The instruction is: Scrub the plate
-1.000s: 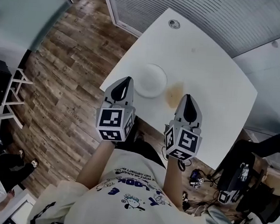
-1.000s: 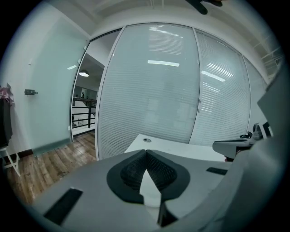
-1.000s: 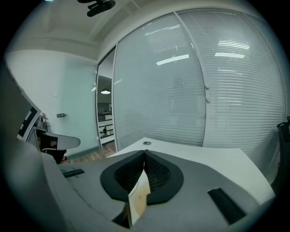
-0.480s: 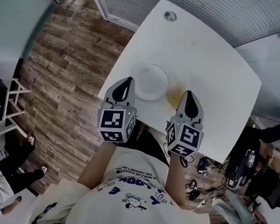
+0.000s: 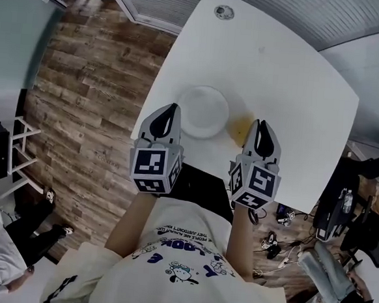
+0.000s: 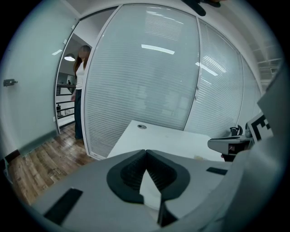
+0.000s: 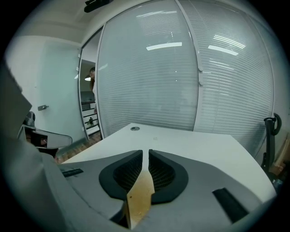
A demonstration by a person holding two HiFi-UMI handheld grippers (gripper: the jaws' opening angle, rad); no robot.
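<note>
The right gripper [image 7: 145,154] has its dark ribbed jaws parting, with only a narrow slit between the tips. Through that slit shows a flat yellow-brown scrubbing pad [image 7: 138,199], a sponge by the look of it. It lies on the table under the jaws and the pads are not pressing on it, so this claw is released and holds nothing. The left gripper [image 6: 146,153] is clenched, its tips meeting, with nothing caught between them; only a pale surface shows below the tips.

From the head view, both claws hover over the near edge of the white rectangular table [image 5: 281,70]. The round white plate [image 5: 204,111] sits on the table just ahead of the left claw and between the two. The pad lies on the tabletop just beside the plate's right rim, at the nose of the right claw.

My reading is that scrubbing has not begun and the step in hand is taking up the pad. The next move calls for the right jaws to open wider than the pad, drop over it and close. The left claw would then have to steady the plate by its rim so it does not slide.

The plate looks bare, with no food or water that I can make out. Further out, a small round grommet [image 5: 221,11] sits at the table's far end
</note>
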